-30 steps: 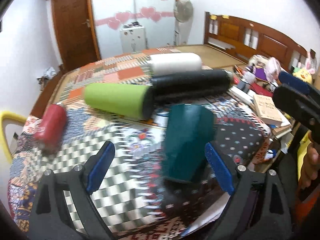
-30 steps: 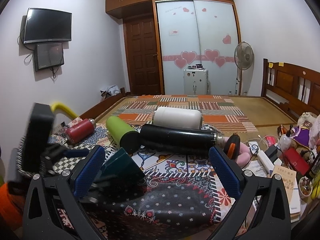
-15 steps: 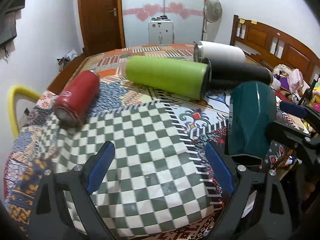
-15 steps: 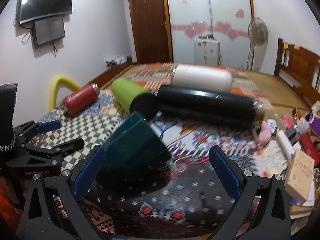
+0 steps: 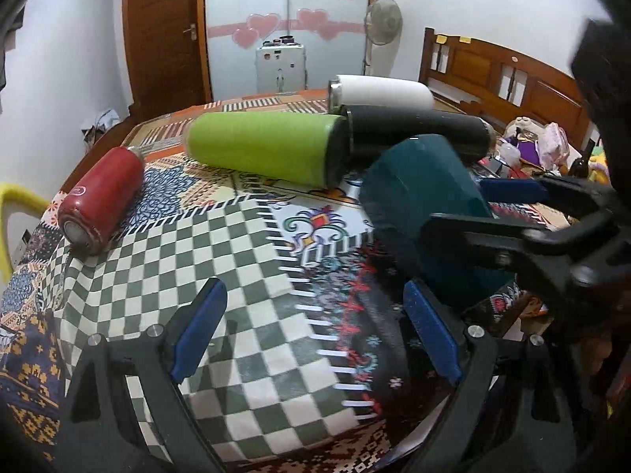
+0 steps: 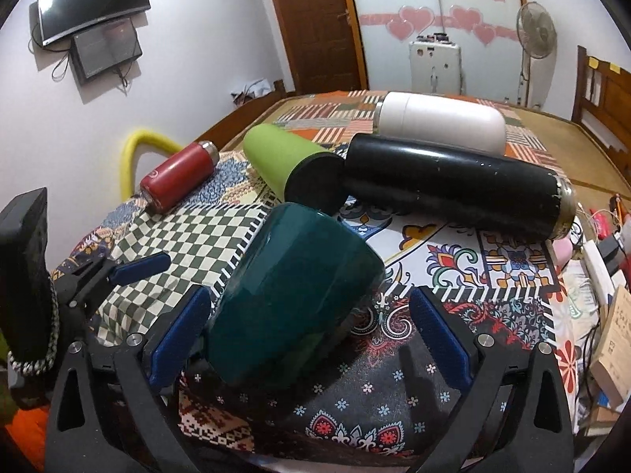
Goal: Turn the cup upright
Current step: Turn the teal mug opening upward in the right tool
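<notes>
A dark teal cup (image 6: 299, 303) lies tilted on its side on the patterned cloth, its closed base towards the bottles and its mouth end towards my right gripper. My right gripper (image 6: 311, 339) is open around it, the left pad close to the cup, the right pad apart from it. In the left wrist view the cup (image 5: 426, 205) sits at the right, with the right gripper (image 5: 524, 213) reaching around it. My left gripper (image 5: 315, 331) is open and empty over the checked cloth, left of the cup.
A red bottle (image 5: 100, 197), a green bottle (image 5: 268, 149), a black flask (image 6: 457, 185) and a white flask (image 6: 441, 122) lie on their sides behind the cup. Books and clutter (image 6: 607, 315) crowd the table's right edge. A yellow chair back (image 6: 138, 149) stands at left.
My right gripper has moved down and forward so the cup now lies between its fingers. My left gripper has drawn away to the left of the cup.
</notes>
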The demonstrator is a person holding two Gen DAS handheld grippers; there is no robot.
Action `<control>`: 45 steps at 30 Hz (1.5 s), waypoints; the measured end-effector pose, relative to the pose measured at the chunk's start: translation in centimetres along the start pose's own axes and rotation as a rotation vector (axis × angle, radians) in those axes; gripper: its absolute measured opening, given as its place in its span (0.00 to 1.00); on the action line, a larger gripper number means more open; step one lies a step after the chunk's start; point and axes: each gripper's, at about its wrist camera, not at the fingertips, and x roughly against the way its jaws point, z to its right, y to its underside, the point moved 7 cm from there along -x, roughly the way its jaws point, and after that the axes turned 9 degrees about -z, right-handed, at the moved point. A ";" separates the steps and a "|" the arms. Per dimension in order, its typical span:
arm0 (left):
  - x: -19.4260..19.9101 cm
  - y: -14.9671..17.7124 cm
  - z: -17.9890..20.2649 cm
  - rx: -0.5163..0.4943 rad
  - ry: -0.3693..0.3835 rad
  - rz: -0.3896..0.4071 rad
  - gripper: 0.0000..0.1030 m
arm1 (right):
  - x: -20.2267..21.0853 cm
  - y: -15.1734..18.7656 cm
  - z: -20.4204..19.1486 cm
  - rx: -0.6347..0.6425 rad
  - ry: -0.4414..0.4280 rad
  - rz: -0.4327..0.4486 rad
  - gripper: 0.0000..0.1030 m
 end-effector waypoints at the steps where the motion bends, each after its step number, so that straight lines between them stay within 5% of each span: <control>1: 0.0 0.0 0.2 -0.007 -0.003 0.001 0.89 | -0.2 -0.1 -0.1 0.009 -0.002 -0.012 0.96; 7: 0.2 0.4 -1.5 0.039 -0.033 0.002 0.89 | -1.6 -1.1 -0.8 0.087 -0.017 -0.094 0.94; 18: 2.1 1.0 -5.3 0.134 -0.067 0.028 0.89 | -4.4 -1.1 -2.5 0.311 0.027 -0.243 0.69; 33: 7.5 -1.9 -4.2 0.149 -0.124 0.201 0.94 | 0.3 -2.8 -1.5 0.204 0.021 -0.034 0.68; 45: 7.5 -2.3 -4.5 0.169 -0.152 0.220 0.97 | 0.4 -3.3 -2.1 0.176 -0.001 0.043 0.68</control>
